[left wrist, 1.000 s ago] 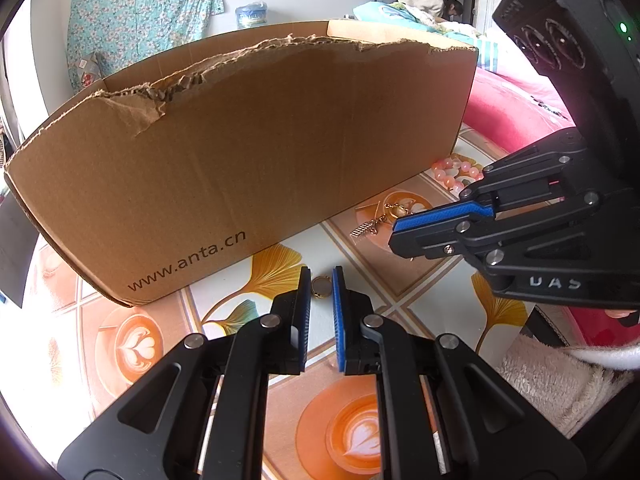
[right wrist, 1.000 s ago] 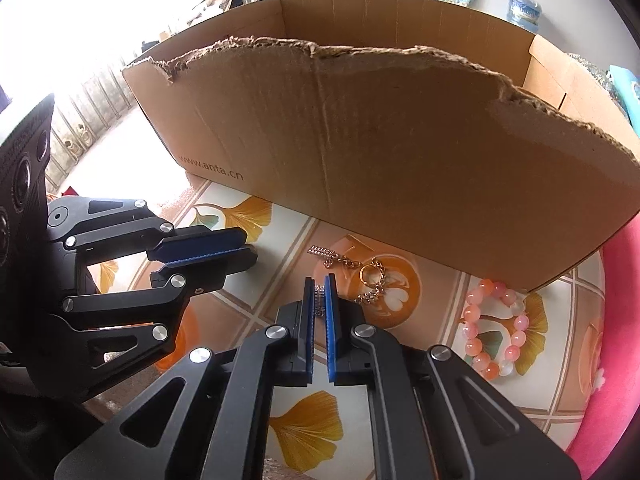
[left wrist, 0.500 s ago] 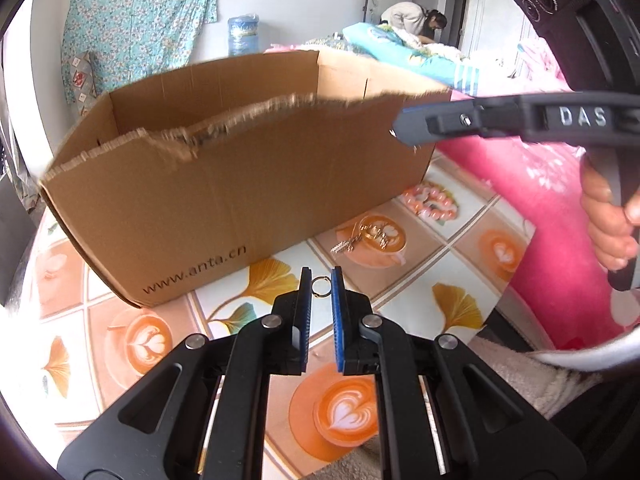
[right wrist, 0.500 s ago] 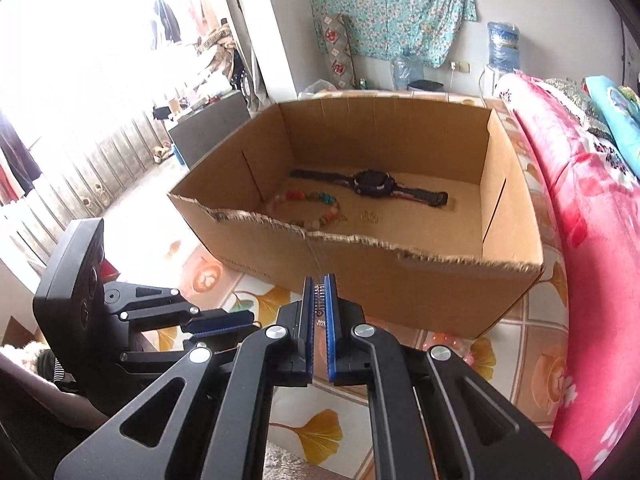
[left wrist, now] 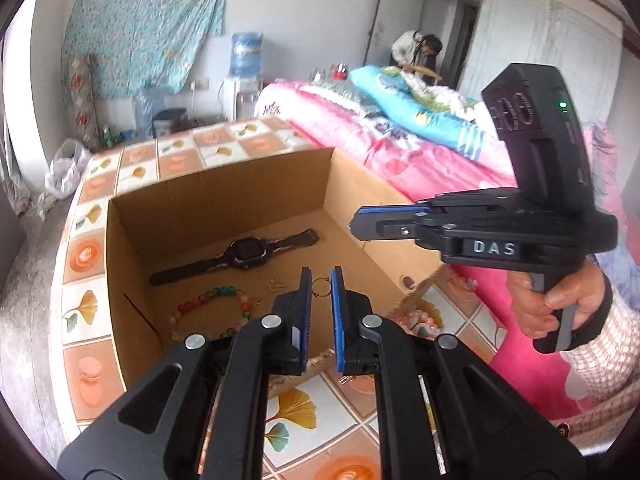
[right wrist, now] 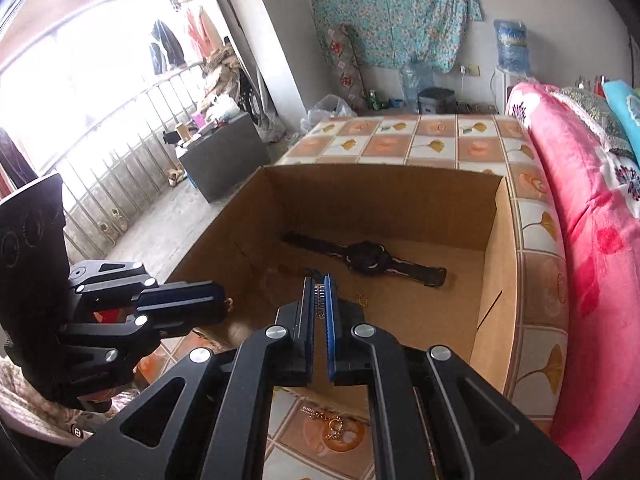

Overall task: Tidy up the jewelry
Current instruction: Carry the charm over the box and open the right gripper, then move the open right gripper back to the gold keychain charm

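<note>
Tiled tabletop point(left wrist: 92, 216), pink bed alongside: the left gripper point(left wrist: 321, 286) pinches a thin gold ring point(left wrist: 321, 287), the right gripper point(right wrist: 319, 294) is clamped on a fine silver chain point(right wrist: 319, 295). Both hang over the torn-rimmed cardboard box point(right wrist: 494, 264), plenty of bare floor around the black watch point(left wrist: 244, 254) and glossy bead bracelet point(left wrist: 212, 300).

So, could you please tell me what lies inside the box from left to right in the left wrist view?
Beaded bracelet → black watch → small gold piece → gold ring gripped over the cardboard box.
</note>
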